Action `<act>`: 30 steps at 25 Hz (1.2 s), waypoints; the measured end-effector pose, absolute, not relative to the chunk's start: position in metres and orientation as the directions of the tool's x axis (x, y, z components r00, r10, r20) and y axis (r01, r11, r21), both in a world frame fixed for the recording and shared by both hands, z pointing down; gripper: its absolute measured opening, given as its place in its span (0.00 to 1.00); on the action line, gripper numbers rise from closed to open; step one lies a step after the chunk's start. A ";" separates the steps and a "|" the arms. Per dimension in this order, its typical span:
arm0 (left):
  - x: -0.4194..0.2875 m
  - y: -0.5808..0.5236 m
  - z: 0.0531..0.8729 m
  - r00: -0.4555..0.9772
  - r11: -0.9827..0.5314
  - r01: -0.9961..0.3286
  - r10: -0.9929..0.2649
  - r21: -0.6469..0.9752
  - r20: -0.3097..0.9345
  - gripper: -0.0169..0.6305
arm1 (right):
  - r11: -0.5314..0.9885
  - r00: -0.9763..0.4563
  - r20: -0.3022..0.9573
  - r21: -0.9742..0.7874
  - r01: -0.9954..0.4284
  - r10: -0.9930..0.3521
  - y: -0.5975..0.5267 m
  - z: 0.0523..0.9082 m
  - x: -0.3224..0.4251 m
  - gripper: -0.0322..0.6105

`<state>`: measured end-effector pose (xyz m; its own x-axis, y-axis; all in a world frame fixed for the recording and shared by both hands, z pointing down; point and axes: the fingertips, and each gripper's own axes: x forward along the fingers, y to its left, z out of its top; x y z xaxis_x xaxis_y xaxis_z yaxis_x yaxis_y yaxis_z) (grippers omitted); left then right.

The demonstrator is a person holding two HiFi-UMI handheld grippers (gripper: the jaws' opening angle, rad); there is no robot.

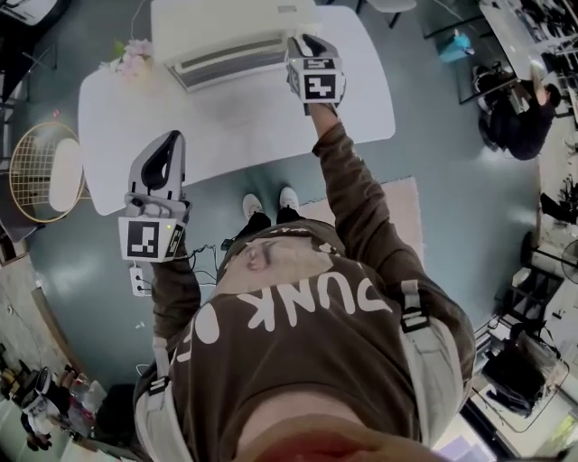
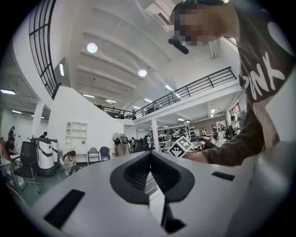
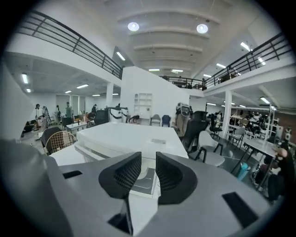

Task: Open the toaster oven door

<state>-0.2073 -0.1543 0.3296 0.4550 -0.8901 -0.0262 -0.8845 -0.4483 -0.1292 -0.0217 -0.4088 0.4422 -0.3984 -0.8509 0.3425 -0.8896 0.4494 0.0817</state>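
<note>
The right tool (image 1: 305, 43) is hovering at the front right corner of the white oven (image 1: 230, 27) on the table (image 1: 244, 126), jaws moderately apart and gripping nothing. The left tool (image 1: 167, 143) is hanging closed, well aside. The step looks like reaching for the door; next it needs closing on the handle.

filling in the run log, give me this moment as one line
right gripper open, nothing held, at toaster oven front | left gripper shut, empty, away from oven
</note>
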 end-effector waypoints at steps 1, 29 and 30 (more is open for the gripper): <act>-0.208 -0.157 0.330 0.453 -0.446 -0.885 -0.891 -0.135 -0.022 0.03 | 0.450 -0.397 0.365 0.070 -0.890 -0.842 -0.420 0.451 -0.026 0.22; -0.217 -0.187 0.327 0.430 -0.425 -0.894 -0.903 -0.144 -0.006 0.03 | 0.464 -0.459 0.499 -0.124 -0.877 -0.735 -0.434 0.515 -0.050 0.27; -0.216 -0.187 0.327 0.431 -0.426 -0.893 -0.902 -0.144 -0.005 0.03 | 0.467 -0.459 0.490 -0.114 -0.877 -0.741 -0.428 0.515 -0.049 0.27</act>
<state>-0.2161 -0.1867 0.3268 0.4309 -0.9024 -0.0050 -0.8933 -0.4257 -0.1439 -0.0488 -0.4285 0.5152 -0.4590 -0.7413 0.4898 -0.8766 0.4674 -0.1141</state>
